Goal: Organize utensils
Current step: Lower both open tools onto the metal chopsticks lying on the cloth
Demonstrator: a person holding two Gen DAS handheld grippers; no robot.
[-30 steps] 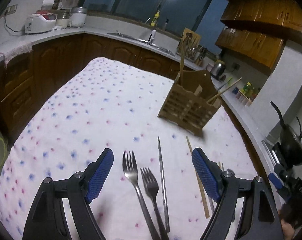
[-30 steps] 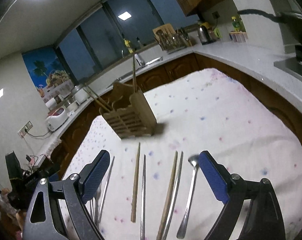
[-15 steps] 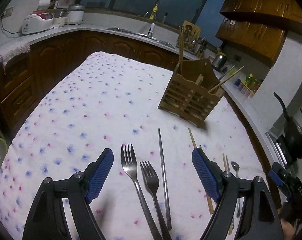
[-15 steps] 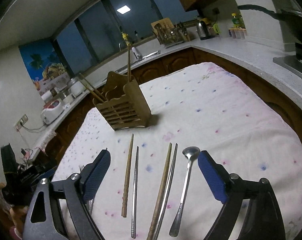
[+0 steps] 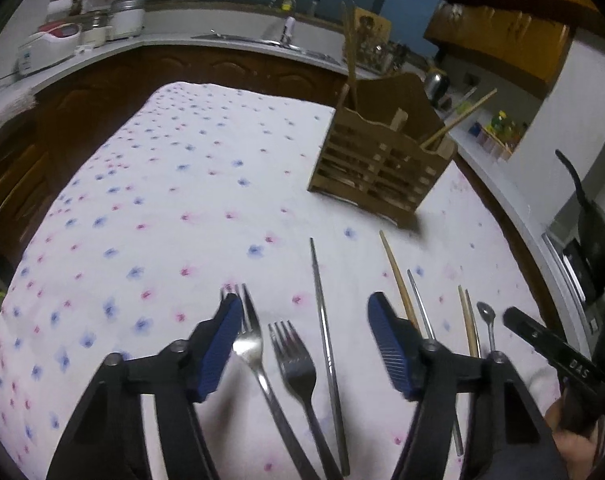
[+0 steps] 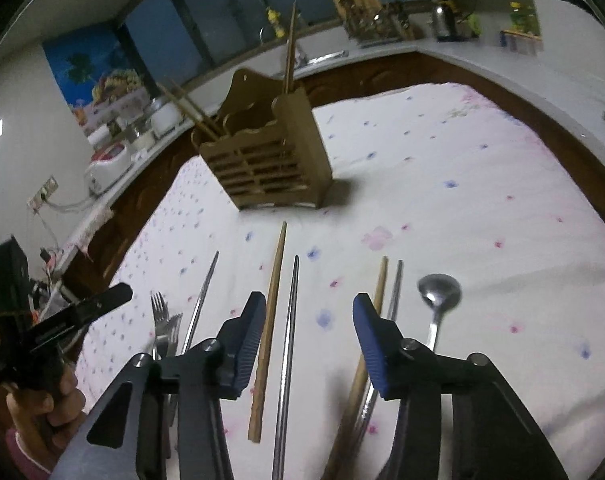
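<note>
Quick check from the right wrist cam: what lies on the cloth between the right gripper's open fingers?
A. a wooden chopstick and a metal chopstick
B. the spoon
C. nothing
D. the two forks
A: a wooden chopstick and a metal chopstick run between the open right gripper fingers; the spoon lies outside, to the right.

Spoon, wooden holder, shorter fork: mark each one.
spoon (image 6: 439, 291), right wrist view, on the bowl.
wooden holder (image 5: 376, 168), left wrist view, on the slatted front wall.
shorter fork (image 5: 293, 362), left wrist view, at the base of the tines.
</note>
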